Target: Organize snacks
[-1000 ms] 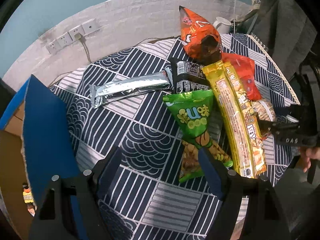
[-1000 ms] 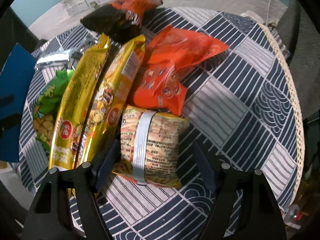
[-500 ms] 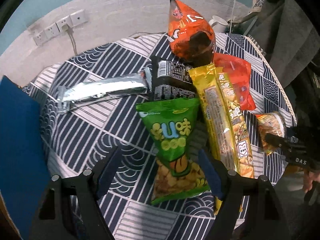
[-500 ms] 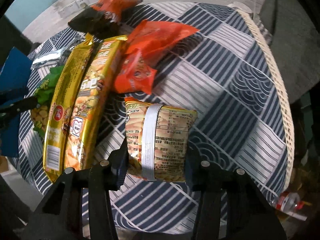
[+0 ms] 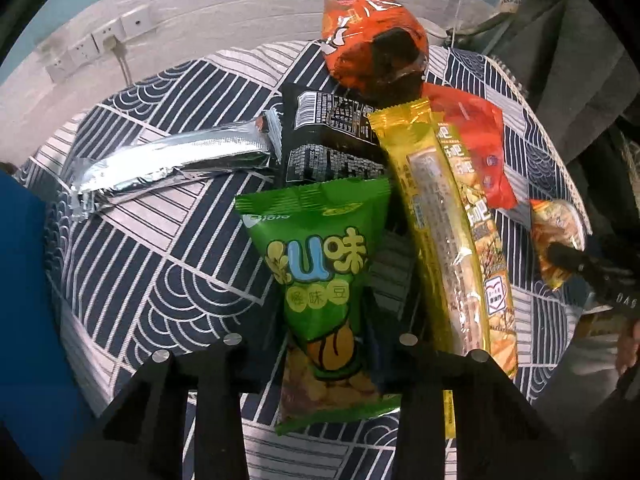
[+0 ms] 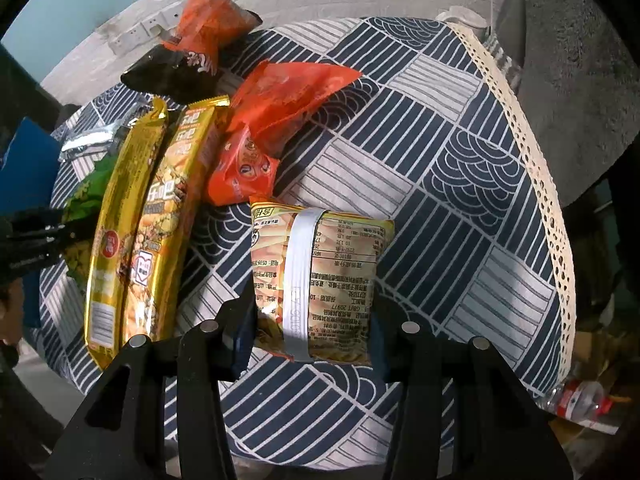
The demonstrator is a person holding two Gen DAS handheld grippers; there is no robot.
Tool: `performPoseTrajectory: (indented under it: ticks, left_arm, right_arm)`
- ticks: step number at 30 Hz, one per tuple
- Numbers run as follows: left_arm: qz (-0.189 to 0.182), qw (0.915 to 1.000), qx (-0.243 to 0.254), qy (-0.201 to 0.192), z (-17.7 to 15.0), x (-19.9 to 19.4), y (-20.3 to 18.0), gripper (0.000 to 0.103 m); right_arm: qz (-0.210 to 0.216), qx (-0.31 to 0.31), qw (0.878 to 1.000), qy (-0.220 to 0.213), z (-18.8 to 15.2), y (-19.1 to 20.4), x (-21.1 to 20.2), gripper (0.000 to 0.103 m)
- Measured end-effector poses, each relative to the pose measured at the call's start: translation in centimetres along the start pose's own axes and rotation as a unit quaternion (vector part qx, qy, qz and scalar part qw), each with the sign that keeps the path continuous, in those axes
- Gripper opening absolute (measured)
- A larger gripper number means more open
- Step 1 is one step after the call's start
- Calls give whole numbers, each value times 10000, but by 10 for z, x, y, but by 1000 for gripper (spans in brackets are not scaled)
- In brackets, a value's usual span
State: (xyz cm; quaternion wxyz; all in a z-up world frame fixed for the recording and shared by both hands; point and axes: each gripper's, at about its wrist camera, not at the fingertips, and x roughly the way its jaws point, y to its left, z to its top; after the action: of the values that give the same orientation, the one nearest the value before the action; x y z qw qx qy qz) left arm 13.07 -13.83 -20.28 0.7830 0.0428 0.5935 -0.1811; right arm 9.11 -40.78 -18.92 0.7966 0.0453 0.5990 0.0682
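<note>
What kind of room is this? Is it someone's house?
Probably a room in a home. Snack packets lie on a table with a patterned cloth, wall sockets sit on a white brick wall, and a white mug stands behind.

We see green pea bag [image 5: 320,280] w/ yellow lettering, two gold long packs [image 6: 132,216], silver foil bar [image 5: 168,164], black pack [image 5: 332,136] w/ white text, orange-black chip bag [image 5: 372,48], red pouch [image 6: 272,120]; navy-white wave/stripe patchwork cloth [image 6: 440,184] on surface.
</note>
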Motion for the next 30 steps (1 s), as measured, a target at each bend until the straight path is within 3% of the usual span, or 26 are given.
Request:
performPoseTrajectory:
  ticks: [3,10,30]
  left_arm:
    - [303,9992,235,-61,-5,-4,-6,35]
    - [568,9977,295,-220,-14,-24,1,33]
    - [860,9913,290,-956,-33,-114,22,33]
  right_arm:
    - [12,-42,10000,-24,2,5,-2,46]
    - [-3,-135,9998,-178,7,15,-12,46]
    - [123,-390,9970,-656,16,50,-56,46]
